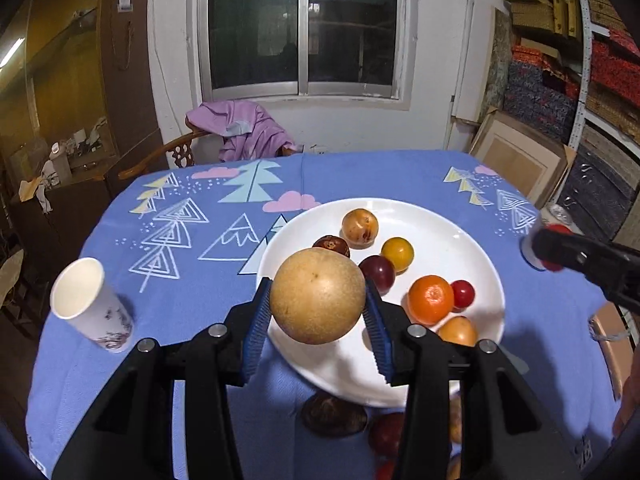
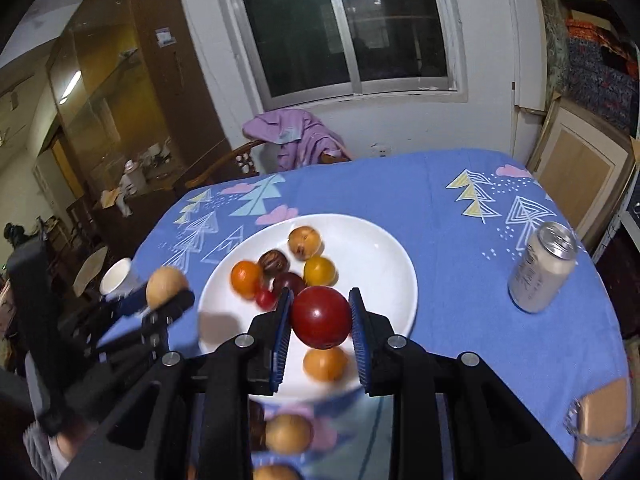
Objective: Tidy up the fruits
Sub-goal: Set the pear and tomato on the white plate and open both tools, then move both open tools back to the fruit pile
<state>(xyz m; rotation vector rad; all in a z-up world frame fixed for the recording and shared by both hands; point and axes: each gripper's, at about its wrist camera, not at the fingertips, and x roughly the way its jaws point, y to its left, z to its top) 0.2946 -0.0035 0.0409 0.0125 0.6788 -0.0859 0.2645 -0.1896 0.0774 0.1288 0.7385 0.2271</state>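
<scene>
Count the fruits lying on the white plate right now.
7: tan fruit farthest, brown date, yellow fruit, dark plum, mandarin, small red fruit beside it, amber fruit nearest. The held pear may hide more.

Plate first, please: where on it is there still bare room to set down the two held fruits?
The plate's right half is bare, toward the can. Its near-left rim is bare too. The middle is crowded around the orange.
</scene>
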